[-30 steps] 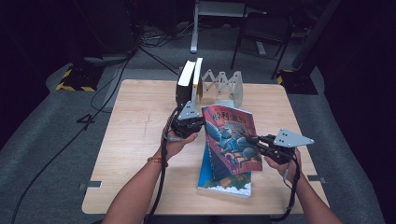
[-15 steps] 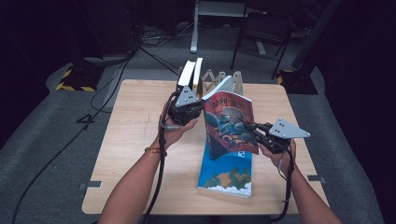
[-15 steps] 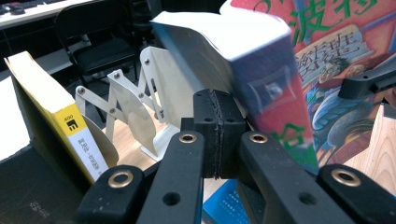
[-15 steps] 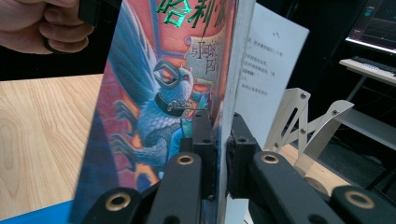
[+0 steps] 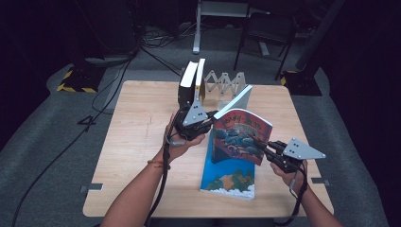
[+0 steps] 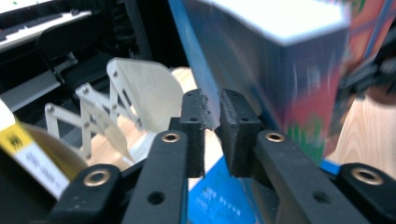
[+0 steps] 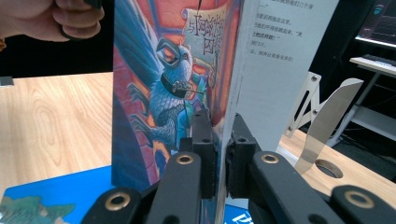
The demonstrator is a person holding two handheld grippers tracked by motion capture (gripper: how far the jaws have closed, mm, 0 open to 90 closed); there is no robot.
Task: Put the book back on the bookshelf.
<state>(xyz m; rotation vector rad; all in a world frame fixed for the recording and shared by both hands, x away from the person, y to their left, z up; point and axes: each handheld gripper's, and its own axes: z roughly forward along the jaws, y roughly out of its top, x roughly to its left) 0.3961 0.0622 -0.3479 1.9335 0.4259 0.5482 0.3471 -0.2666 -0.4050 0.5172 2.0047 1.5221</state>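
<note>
A book with a colourful painted cover (image 5: 239, 135) is held up off the table, tilted, between my two grippers. My left gripper (image 5: 212, 117) pinches its upper left corner. In the left gripper view the pads (image 6: 194, 121) hold the thin blue edge of the book (image 6: 289, 56), and the jaws have just been opening a little with that edge still between them. My right gripper (image 5: 257, 144) is shut on the lower right of the cover. In the right gripper view its pads (image 7: 205, 140) clamp the front cover (image 7: 159, 84) beside a white flap with printed text.
A blue book (image 5: 227, 179) lies flat on the wooden table (image 5: 137, 142) under the raised one. Behind stand two books (image 5: 191, 85) against a white folding rack (image 5: 227, 81), whose plates also rise beyond my jaws (image 6: 135, 88) (image 7: 322, 116). Chairs and cables lie past the far edge.
The colourful book has risen from lying on the blue book to standing tilted in the air. Both hands moved up and toward the rack with it.
</note>
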